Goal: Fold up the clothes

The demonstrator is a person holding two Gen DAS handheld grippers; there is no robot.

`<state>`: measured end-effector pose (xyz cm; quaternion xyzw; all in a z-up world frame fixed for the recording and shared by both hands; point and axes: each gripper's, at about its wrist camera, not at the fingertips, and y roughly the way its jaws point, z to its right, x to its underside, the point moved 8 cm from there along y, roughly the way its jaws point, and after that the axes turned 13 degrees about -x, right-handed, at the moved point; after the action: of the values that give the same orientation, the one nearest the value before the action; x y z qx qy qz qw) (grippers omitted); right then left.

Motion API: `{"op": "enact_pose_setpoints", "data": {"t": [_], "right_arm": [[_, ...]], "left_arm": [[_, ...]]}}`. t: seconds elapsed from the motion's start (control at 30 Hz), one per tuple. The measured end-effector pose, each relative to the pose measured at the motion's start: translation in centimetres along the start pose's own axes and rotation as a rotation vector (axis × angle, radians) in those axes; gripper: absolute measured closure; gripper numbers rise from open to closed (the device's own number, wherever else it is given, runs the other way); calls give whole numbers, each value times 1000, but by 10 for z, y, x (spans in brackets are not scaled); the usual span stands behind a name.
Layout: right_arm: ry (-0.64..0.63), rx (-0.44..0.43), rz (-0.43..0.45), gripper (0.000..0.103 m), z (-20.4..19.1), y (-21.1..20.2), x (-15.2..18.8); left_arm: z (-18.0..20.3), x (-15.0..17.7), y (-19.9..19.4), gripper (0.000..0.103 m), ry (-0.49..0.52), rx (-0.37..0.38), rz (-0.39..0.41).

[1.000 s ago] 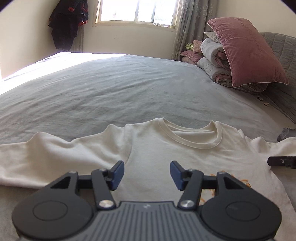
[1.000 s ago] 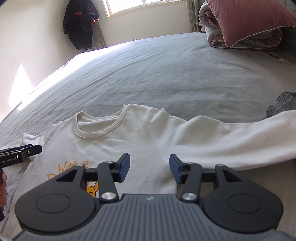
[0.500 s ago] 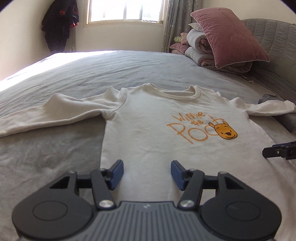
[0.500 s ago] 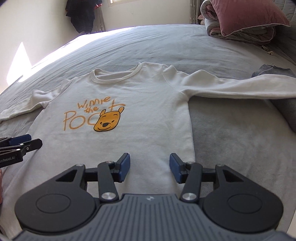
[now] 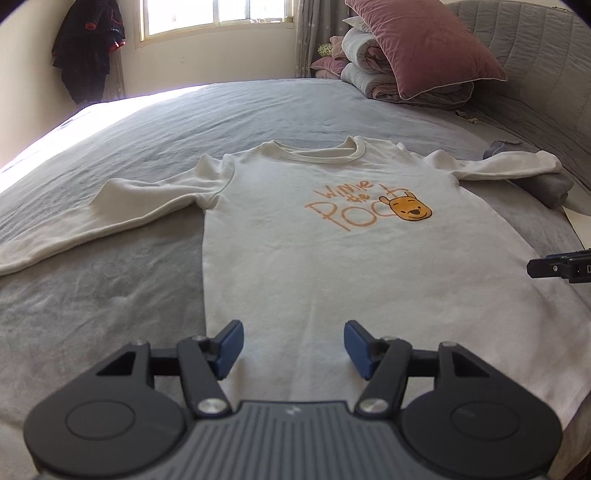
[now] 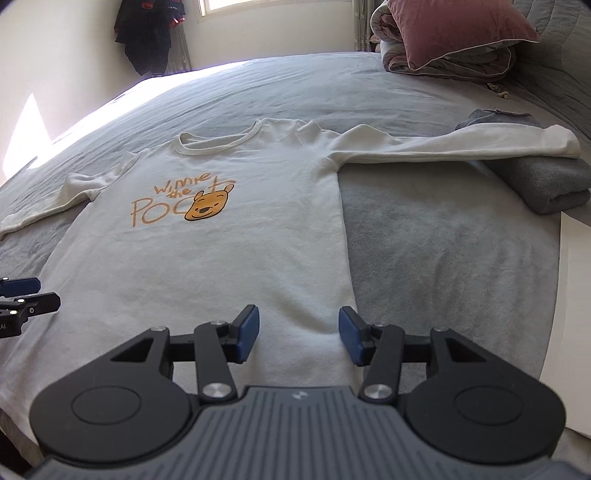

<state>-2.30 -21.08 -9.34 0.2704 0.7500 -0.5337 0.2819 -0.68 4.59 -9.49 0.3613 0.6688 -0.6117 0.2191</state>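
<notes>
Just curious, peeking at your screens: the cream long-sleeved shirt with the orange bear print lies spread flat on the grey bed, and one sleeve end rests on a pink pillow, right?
Not quite. The sleeve end of the cream long-sleeved shirt rests on a folded grey garment, not a pillow; the pink pillow sits far back on the bedding pile. The right wrist view shows it. The shirt does lie spread flat on the grey bed.

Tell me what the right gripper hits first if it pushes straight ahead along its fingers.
Probably the white sweatshirt: the open right gripper points over its lower body near the side edge. Its height above the cloth is unclear.
</notes>
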Motion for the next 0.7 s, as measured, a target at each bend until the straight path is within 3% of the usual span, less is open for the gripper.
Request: {"op": "enact_pose_setpoints", "data": {"t": [0.4,0.7], "right_arm": [[119,58,125,41,55,-7,-60],[205,99,185,39,107,18,-103]], "left_arm": [[24,-73,5,17,66,-22,78],[30,-85,36,13,37,-2,48]]}}
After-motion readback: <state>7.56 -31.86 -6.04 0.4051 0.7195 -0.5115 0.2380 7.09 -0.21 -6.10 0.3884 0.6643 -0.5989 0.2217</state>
